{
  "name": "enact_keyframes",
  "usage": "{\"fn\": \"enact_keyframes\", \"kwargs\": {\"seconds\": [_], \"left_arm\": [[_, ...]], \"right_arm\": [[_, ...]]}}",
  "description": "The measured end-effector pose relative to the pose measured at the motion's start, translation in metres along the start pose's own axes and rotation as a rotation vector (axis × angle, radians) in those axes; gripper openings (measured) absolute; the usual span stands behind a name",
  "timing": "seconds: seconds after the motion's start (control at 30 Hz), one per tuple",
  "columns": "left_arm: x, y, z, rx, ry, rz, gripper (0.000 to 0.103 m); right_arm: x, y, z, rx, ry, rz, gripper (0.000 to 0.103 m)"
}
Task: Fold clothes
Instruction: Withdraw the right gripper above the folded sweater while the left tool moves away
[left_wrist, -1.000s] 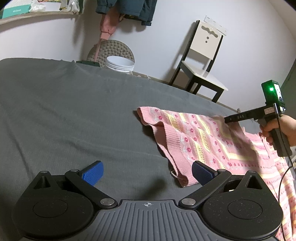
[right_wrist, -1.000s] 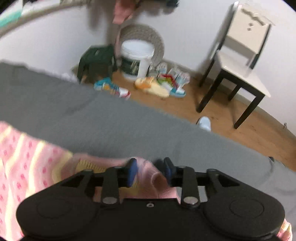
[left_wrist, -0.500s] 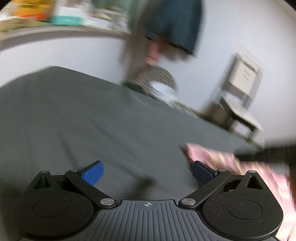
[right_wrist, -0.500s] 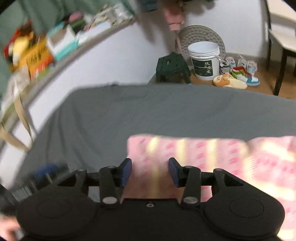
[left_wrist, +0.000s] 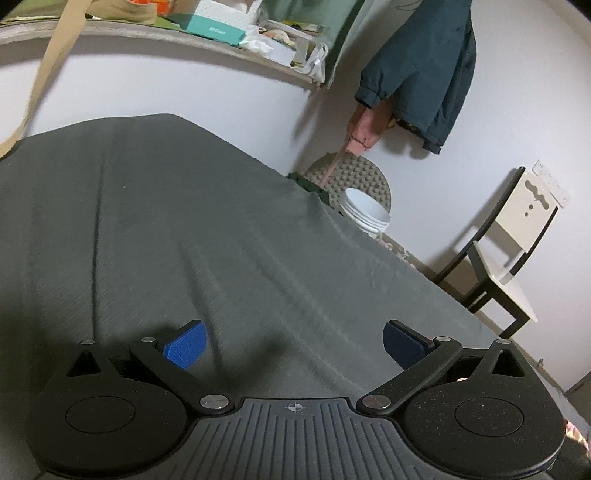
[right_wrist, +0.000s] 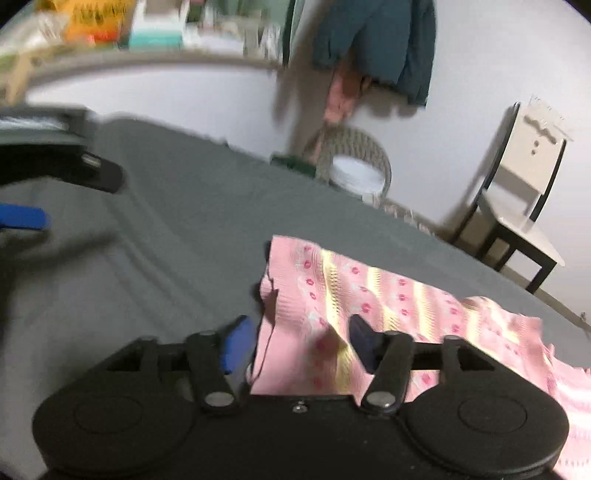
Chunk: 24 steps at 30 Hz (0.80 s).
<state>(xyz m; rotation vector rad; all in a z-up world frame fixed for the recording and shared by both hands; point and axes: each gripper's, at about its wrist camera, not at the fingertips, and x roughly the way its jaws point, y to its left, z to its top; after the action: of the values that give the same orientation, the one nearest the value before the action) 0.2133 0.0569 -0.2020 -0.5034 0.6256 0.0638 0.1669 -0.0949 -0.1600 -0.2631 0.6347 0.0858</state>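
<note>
1. Left wrist view: we record our left hand-held gripper (left_wrist: 293, 341), its blue-padded fingers (left_wrist: 184, 349) spread wide with nothing between them, above a surface draped in dark grey ribbed cloth (left_wrist: 184, 221). Only a sliver of pink fabric shows at the lower right frame edge. Beyond the cloth we list a white plastic bucket (left_wrist: 365, 216), a round studded grey mat (left_wrist: 354, 177) leaning on the wall, a white chair with black legs (left_wrist: 517, 251), a dark teal jacket (left_wrist: 424, 66) hanging on the wall, and a cluttered wall shelf (left_wrist: 184, 33).

2. Right wrist view (blurred): we record our right hand-held gripper (right_wrist: 301, 345), fingers apart, astride the near edge of the pink knitted garment with yellow stripes and small red flowers (right_wrist: 388, 295), which lies on the grey cloth centre to right. We cannot tell whether the pads press it. The left gripper appears at far left, well apart from the garment.
</note>
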Motion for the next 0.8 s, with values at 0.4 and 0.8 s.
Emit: {"fn": "enact_keyframes", "kwargs": {"seconds": [0.4,0.8], "left_arm": [[0.001,0.001,-0.005,-0.018,0.023,-0.033,0.102],[0.002,-0.002,-0.007,0.001,0.050,-0.048,0.102]], "right_arm": [[0.009,0.001,-0.007,-0.058,0.064,0.150,0.005],[-0.007,-0.019,-0.021,0.201,0.060,0.437,0.050]]}}
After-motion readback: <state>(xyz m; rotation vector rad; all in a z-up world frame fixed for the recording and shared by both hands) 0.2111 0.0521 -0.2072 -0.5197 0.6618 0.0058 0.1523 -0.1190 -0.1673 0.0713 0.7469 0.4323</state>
